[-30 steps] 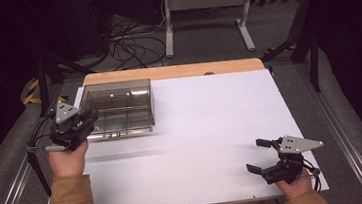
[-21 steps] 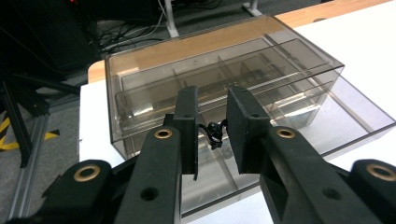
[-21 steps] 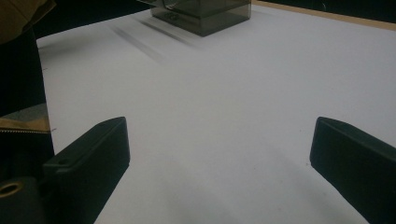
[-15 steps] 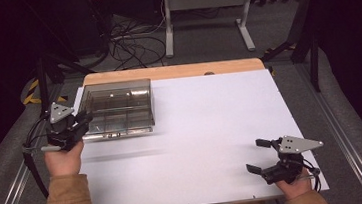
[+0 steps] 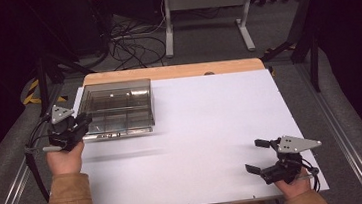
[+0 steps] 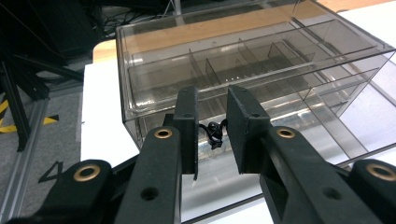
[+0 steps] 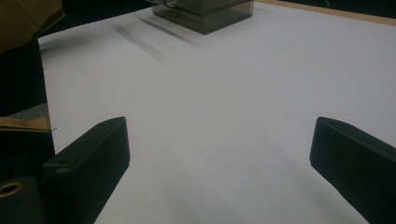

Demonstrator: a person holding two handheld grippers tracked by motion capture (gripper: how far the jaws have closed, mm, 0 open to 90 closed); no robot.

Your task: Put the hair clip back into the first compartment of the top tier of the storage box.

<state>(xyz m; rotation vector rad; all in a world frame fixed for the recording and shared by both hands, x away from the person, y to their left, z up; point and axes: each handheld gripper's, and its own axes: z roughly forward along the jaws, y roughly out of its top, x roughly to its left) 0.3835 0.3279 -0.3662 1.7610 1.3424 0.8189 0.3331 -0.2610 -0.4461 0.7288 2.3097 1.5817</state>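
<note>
A smoky clear plastic compartment box [image 5: 117, 108] lies at the back left of the white table top [image 5: 212, 129]. Seen close in the left gripper view, the box [image 6: 261, 70] has several dividers inside, and I make out nothing in them. My left gripper [image 5: 80, 126] is at the box's front left edge. Its jaws stand narrowly apart around a small black latch [image 6: 214, 133] on the box front, so my left gripper [image 6: 212, 116] is shut on it. My right gripper [image 5: 253, 155] rests near the front right edge, wide open over bare table [image 7: 219, 154].
A wooden strip [image 5: 173, 71] borders the table's back edge. Metal rails run along both sides. Cables [image 5: 127, 37] and a grey stand [image 5: 205, 9] lie on the floor beyond. The box's far corner [image 7: 205, 14] appears at the top of the right gripper view.
My left hand and gripper have shifted a little to the left, and the box seems to have slid slightly with them. The right gripper has stayed put.
</note>
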